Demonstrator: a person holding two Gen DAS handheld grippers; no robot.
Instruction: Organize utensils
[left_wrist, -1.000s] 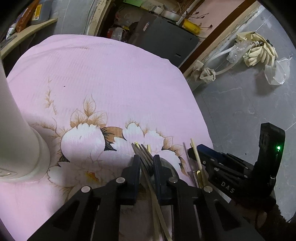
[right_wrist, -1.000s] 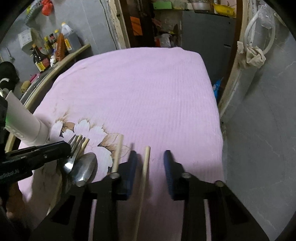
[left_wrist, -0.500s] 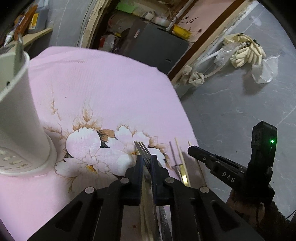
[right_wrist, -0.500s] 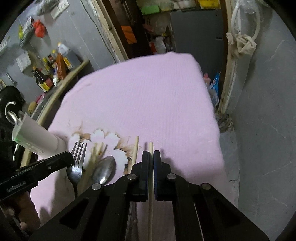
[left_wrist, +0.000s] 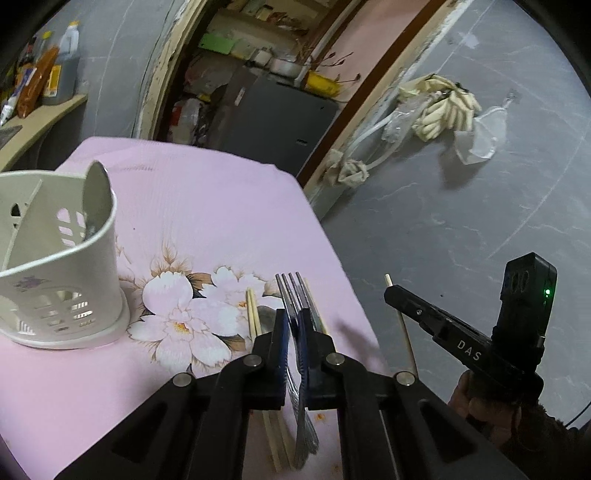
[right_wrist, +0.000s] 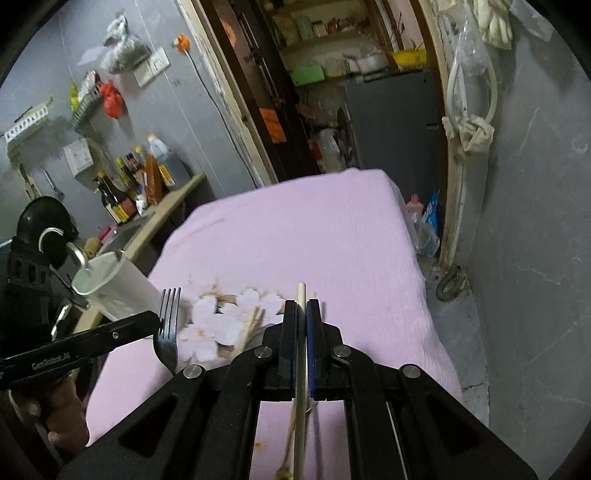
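While the left view hides them, bottles (right_wrist: 122, 192) probably line the shelf.

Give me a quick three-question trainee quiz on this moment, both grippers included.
1. True or false: the left gripper is shut on the fork.
2. What does the right gripper hold? A) spoon B) chopstick C) nothing
3. Fill in: the white utensil holder stands ____ on the pink cloth.

Key: 1 true, its tines stick out past the pads. 2 B, one chopstick clamped between the pads. 3 upright; more chopsticks lie on the cloth.
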